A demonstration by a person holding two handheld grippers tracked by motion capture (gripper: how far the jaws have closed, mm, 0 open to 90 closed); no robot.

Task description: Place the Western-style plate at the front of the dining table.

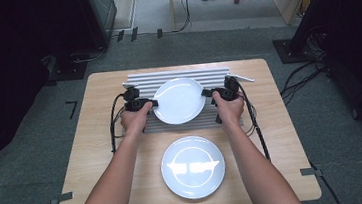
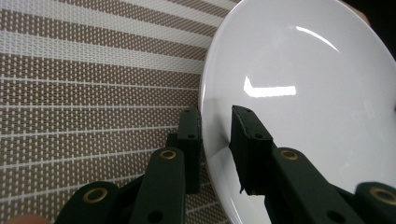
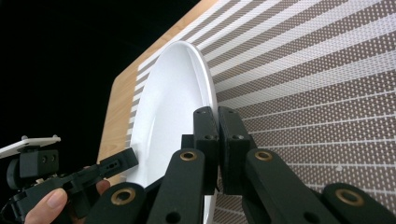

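A light wooden table point(image 1: 97, 140) on grey carpet carries a striped woven placemat point(image 1: 176, 75) at its far half. Over that placemat a white plate point(image 1: 179, 100) is held by its opposite rims: the left gripper point(image 1: 154, 103) has its jaws clamped on the left rim, the right gripper point(image 1: 206, 93) pinches the right rim. A second white plate point(image 1: 193, 167) lies nearer the person, just off the placemat.

Overhead light glares off both white plates point(image 1: 193, 166); room edges fall dark, focus sharp.
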